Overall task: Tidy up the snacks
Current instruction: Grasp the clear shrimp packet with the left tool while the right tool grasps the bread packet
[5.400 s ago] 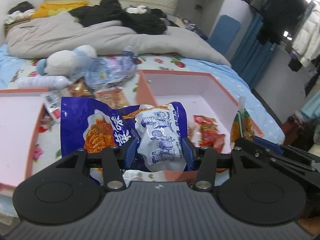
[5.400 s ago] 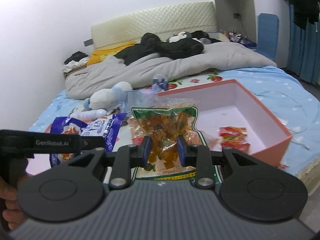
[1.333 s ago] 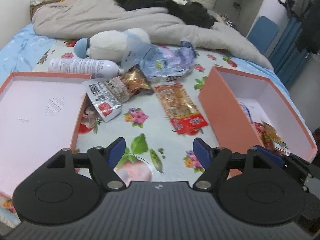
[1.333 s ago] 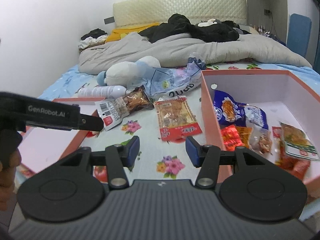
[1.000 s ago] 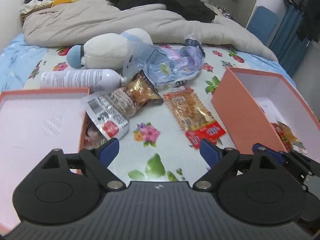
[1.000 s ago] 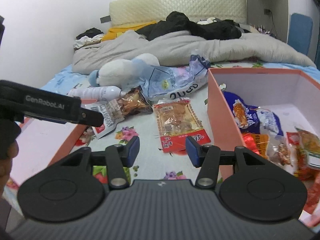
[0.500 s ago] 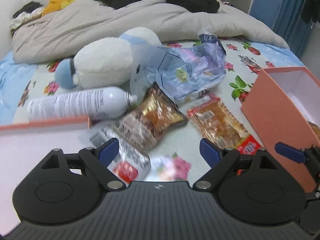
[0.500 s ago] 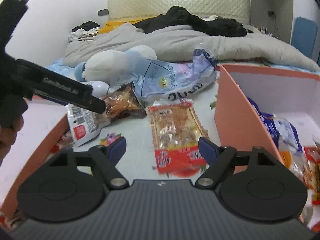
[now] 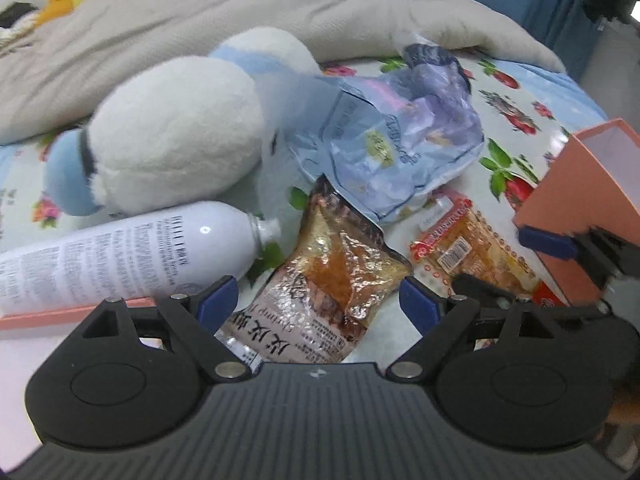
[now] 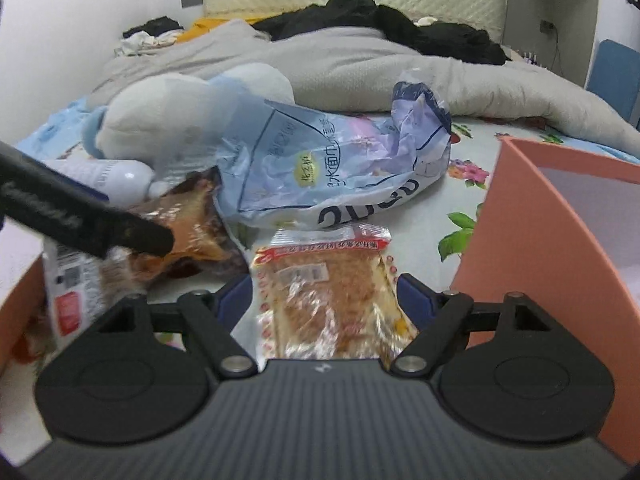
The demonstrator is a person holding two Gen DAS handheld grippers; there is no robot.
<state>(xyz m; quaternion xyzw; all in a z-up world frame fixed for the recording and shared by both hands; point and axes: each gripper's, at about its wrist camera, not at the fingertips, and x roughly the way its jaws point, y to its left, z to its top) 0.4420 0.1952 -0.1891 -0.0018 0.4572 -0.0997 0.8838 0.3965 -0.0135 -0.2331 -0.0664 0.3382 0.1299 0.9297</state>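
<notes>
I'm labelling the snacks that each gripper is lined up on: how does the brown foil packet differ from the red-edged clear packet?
The brown foil packet is crinkled, shiny and puffed, with a white printed end; the red-edged clear packet lies flat and shows golden pieces through clear film. The foil packet is partly tucked under the pale blue bag; the clear packet lies just in front of that bag. Both lie loose on the floral sheet, each framed by open fingers, ungripped.

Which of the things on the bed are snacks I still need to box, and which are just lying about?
For the job:
- silver snack packet, between the open left gripper fingers
- red-edged snack packet, between the open right gripper fingers
- orange box

Lying about:
- plush toy
- white spray can
- crumpled blue bag, contents unclear
- grey duvet
</notes>
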